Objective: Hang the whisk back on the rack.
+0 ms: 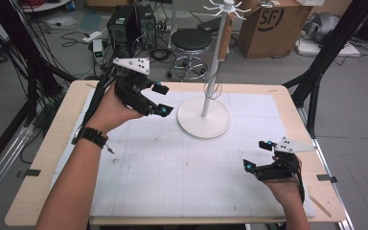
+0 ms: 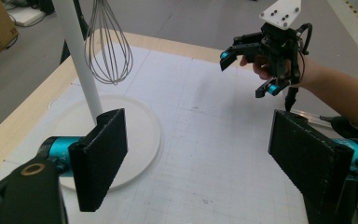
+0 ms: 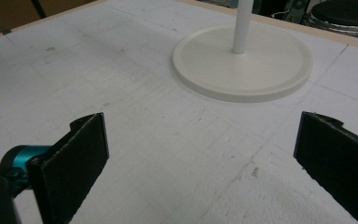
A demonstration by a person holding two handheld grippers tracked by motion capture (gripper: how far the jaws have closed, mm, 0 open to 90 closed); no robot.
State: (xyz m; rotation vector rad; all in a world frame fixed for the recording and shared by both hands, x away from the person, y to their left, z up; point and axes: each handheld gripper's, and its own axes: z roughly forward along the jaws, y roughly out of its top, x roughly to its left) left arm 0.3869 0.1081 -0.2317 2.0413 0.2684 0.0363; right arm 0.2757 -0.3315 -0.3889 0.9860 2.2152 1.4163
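Nearest, the right tool (image 1: 258,154) hovers low over the tabletop (image 1: 43,158), jaws wide and empty. Farther off, the left tool (image 1: 162,99) — also wide, holding nothing — faces the whisk (image 2: 108,44) hanging on the white stand (image 1: 204,115). Likely an approach step; next, close on the whisk's wires or handle and lift it off its hook.

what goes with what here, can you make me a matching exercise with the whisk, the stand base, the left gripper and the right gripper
Things:
1. whisk
2. stand base
3. left gripper
4. right gripper

States or places:
A. open, held near the table's right front edge
B. hanging from the white rack by its handle
C. round, white, flat on the mat
D. open, held just left of the pole

Pairs: 1-B, 2-C, 3-D, 4-A
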